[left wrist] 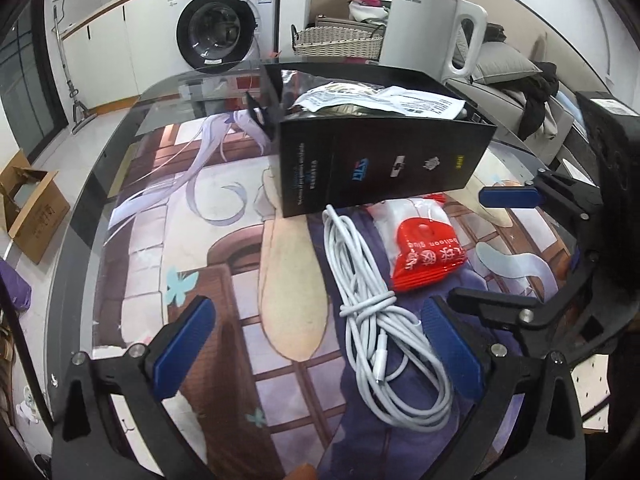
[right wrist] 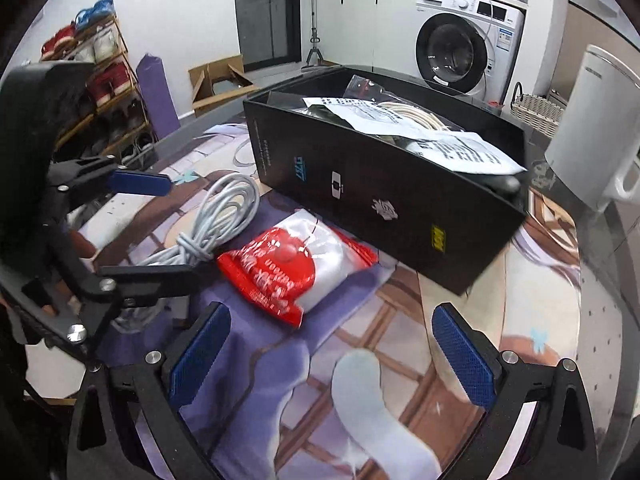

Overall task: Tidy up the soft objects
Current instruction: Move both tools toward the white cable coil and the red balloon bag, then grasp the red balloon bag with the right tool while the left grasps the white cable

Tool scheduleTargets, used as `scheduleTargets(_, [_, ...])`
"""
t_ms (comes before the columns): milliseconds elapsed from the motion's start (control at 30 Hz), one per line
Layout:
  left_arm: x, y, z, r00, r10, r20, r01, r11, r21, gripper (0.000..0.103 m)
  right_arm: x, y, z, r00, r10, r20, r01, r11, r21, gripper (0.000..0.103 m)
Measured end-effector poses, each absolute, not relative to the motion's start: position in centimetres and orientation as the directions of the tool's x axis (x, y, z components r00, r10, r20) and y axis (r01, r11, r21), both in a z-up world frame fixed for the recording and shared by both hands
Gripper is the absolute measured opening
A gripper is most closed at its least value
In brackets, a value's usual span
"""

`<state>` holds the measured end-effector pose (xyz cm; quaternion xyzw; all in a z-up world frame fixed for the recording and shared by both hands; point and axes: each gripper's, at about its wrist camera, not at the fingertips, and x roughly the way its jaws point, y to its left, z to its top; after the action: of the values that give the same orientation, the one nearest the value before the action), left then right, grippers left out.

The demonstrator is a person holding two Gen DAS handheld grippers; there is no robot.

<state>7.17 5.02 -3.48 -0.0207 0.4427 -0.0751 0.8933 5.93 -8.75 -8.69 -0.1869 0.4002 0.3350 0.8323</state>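
A coiled white cable [left wrist: 380,320] lies on the printed table mat, right beside a red-and-white plastic packet [left wrist: 424,248]. Behind both stands an open black box [left wrist: 380,152] holding papers and bagged items. My left gripper [left wrist: 316,348] is open low over the mat, and the cable lies between its fingers, closer to the right pad. In the right wrist view my right gripper [right wrist: 332,360] is open just short of the packet [right wrist: 296,268], with nothing between its pads. There the left gripper [right wrist: 184,228] straddles the cable [right wrist: 224,212], in front of the box [right wrist: 392,184].
A white kettle [left wrist: 428,24] stands behind the box near the glass table's far edge. Beyond the table are a washing machine [left wrist: 218,28], a wicker basket [left wrist: 336,42] and a sofa with clothes. A cardboard box [right wrist: 220,80] and a shoe rack [right wrist: 100,76] stand on the floor.
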Motion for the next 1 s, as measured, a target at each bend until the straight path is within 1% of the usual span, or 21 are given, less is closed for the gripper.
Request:
scheduleTargets(100, [7.1,5.3,-3.4,0.6,-0.14,-0.788,0.113,0.99,-0.089,0.103,6.6,-7.9,-8.8,0.443,0.405,-0.8,-0.718,0.694,-0.047,0.102])
scheduleTargets(300, [7.1,6.0,-3.5,0.591,-0.145,-0.794,0.105,0.989,-0.103,0.103,7.0,-6.6,-9.1,0.433,0.413,-0.801,-0.746,0.664,-0.061,0.102])
scheduleTargets(633, [7.1,6.5,-3.6,0.585,-0.154,-0.797,0.102,0.988,-0.115,0.103,7.8,-4.8,-9.8,0.373,0.447,-0.813,-0.789,0.614,-0.024,0.102])
scheduleTargets(767, [7.2,6.5,-3.7,0.584,-0.156,-0.796,0.103,0.988,-0.118,0.103,7.7,-4.4,-9.9,0.375,0.455,-0.808,-0.795,0.606,-0.028,0.091])
scheduleTargets(833, [7.1,6.5,-3.7,0.584,-0.156,-0.797,0.103,0.988,-0.118,0.103,7.5,-4.2,-9.8,0.373,0.459,-0.806,-0.799,0.6,-0.028,0.088])
scheduleTargets(900, [7.1,6.5,-3.7,0.584,-0.155,-0.797,0.103,0.988,-0.116,0.103,7.4,-4.3,-9.7,0.375,0.464,-0.803,-0.801,0.598,-0.029,0.081])
scheduleTargets(1000, [7.2,6.4,-4.0,0.579,-0.149,-0.801,0.105,0.989,-0.108,0.103,7.1,-4.9,-9.6,0.373,0.474,-0.798,-0.805,0.593,-0.024,0.072])
